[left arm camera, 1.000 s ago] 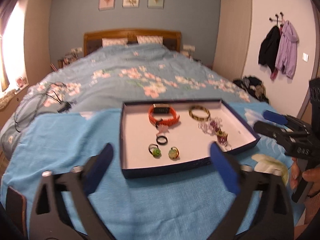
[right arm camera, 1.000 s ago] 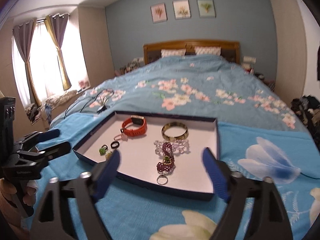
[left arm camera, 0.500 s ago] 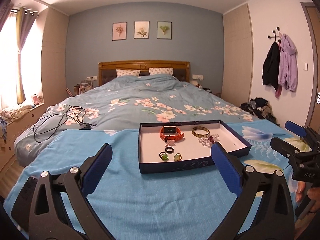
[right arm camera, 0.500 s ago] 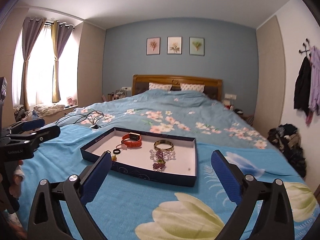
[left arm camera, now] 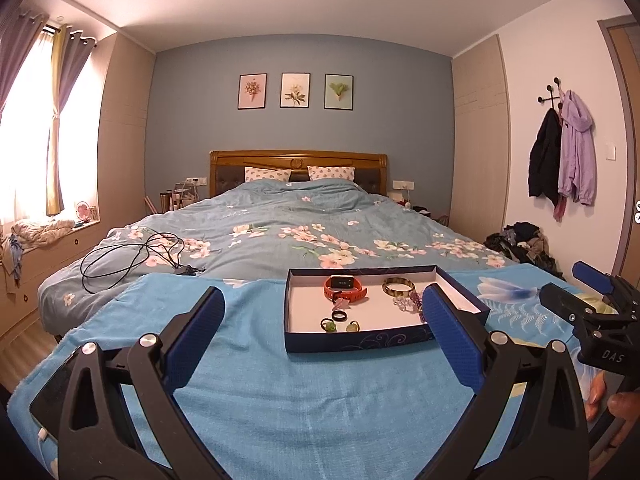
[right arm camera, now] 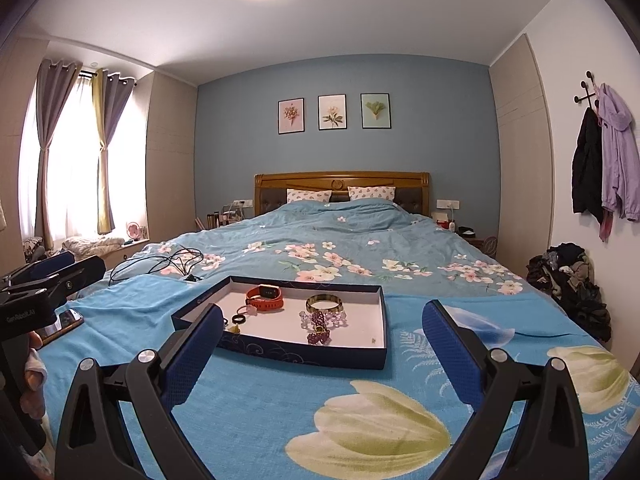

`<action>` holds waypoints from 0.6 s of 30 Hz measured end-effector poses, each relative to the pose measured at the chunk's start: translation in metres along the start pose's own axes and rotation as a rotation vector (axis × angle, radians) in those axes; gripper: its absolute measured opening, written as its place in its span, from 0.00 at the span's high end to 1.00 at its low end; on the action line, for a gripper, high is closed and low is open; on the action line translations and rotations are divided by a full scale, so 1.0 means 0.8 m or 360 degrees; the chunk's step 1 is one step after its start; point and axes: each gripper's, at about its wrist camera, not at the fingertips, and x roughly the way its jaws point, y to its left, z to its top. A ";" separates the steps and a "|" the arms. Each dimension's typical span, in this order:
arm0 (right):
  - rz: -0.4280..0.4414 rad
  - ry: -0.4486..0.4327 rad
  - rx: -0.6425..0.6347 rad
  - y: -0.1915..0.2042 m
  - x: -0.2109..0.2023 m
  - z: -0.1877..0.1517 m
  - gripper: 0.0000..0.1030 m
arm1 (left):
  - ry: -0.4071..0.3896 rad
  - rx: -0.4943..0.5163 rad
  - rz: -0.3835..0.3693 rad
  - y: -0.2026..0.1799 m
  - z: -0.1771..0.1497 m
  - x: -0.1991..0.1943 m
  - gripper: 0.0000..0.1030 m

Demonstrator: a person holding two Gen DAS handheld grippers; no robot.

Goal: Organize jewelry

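A dark blue tray (left arm camera: 360,343) with a white floor lies on a blue towel on the bed; it also shows in the right wrist view (right arm camera: 304,353). In it lie an orange watch (left arm camera: 345,287), a gold bangle (left arm camera: 397,287), clear and purple bead bracelets (right arm camera: 320,322), a black ring (left arm camera: 339,315) and two green rings (left arm camera: 329,324). My left gripper (left arm camera: 322,334) is open and empty, well back from the tray. My right gripper (right arm camera: 322,350) is open and empty, also short of the tray.
A phone (right arm camera: 60,325) lies on the towel's left edge. A black cable (left arm camera: 132,256) is coiled on the floral quilt at left. Clothes are piled on the floor at right (right arm camera: 572,280). Coats hang on the right wall (left arm camera: 564,156).
Both grippers have pulled back and tilted up from the tray, which now looks smaller and farther. Both stay open and empty.
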 end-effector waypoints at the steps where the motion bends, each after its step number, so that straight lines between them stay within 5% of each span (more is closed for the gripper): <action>1: -0.0003 -0.0007 0.0004 0.000 -0.001 0.000 0.07 | -0.0001 -0.0008 0.0003 0.002 0.003 0.001 0.06; 18: -0.0036 0.0006 0.0050 -0.006 -0.004 -0.003 0.07 | 0.0003 -0.0036 -0.0007 0.003 0.003 0.004 0.06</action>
